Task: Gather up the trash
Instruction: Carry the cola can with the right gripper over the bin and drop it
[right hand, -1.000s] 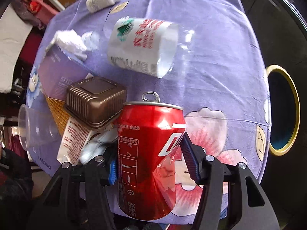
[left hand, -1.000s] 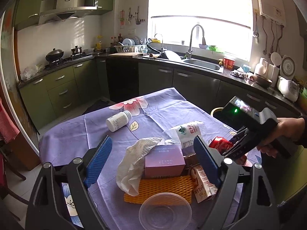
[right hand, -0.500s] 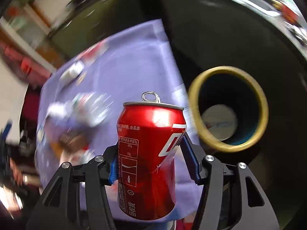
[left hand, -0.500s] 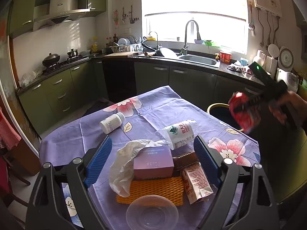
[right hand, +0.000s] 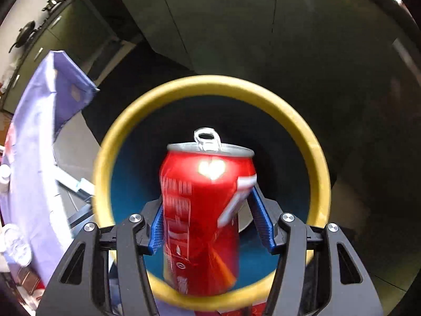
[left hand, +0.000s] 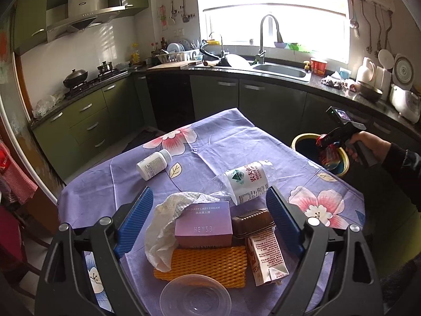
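your right gripper (right hand: 206,221) pinches the red soda can (right hand: 202,210) between its blue pads (right hand: 260,223), and the can is dented. it hangs right over the open mouth of the yellow-rimmed bin (right hand: 313,142), which stands on the floor just past the far right corner of the table (left hand: 236,137). your left gripper (left hand: 210,218) hovers over the near side of that table with its jaws spread wide and nothing in them. on the purple flower cloth, between those jaws, lie a pink cream box (left hand: 204,223), a white cloth (left hand: 163,226), a brown plastic tray (left hand: 252,222), a small milk carton (left hand: 265,255), an orange foam net (left hand: 205,263) and a clear plastic bowl (left hand: 196,297). farther back on the table lie a crushed water bottle (left hand: 247,181) and a white pill bottle (left hand: 154,163).
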Available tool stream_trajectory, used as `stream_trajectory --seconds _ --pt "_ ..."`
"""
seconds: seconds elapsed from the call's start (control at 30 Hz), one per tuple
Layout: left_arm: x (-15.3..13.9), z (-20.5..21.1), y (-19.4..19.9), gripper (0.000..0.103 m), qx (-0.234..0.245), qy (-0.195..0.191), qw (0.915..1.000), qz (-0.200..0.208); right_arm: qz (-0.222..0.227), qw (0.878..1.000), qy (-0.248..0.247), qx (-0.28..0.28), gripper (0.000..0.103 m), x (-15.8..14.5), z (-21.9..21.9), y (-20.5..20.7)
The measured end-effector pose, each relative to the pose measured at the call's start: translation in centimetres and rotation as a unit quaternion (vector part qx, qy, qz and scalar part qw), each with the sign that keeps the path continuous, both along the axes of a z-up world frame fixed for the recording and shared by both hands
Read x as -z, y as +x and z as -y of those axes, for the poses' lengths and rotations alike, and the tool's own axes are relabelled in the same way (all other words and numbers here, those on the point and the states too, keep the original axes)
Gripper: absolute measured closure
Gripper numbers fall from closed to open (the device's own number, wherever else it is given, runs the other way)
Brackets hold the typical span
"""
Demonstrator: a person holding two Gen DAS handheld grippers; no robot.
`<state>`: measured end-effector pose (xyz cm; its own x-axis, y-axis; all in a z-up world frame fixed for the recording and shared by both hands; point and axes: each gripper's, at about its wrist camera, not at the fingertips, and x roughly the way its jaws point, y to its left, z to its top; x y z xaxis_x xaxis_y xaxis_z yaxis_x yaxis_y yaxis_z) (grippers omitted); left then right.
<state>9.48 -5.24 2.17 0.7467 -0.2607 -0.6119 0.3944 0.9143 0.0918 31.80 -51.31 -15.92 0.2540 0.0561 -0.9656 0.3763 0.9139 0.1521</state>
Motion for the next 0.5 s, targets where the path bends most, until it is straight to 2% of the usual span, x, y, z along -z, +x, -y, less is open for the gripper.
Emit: stream_trajectory --seconds 0.07,0.17,0.4,0.5 --pt "0.1 0.3 0.1 0.02 0.0 0.005 1.0 -0.003 -0.01 1.0 0.009 0.008 0.044 1.0 0.7 0.5" --pt "0.1 0.7 0.1 0.02 0.002 0.005 1.0 -0.005 -0.002 1.0 0.009 0.008 0.042 0.5 1.1 0.5" --pt "0.6 1.2 -0.6 0.02 0.015 0.0 0.9999 -0.007 0.035 0.999 0.021 -0.01 0.039 -3.2 -0.1 -2.8" --pt "0.6 1.1 -1.2 0.019 0.016 -0.004 0.9999 -0.003 0.05 0.998 0.026 -0.019 0.034 -4.6 -1.4 -4.9"
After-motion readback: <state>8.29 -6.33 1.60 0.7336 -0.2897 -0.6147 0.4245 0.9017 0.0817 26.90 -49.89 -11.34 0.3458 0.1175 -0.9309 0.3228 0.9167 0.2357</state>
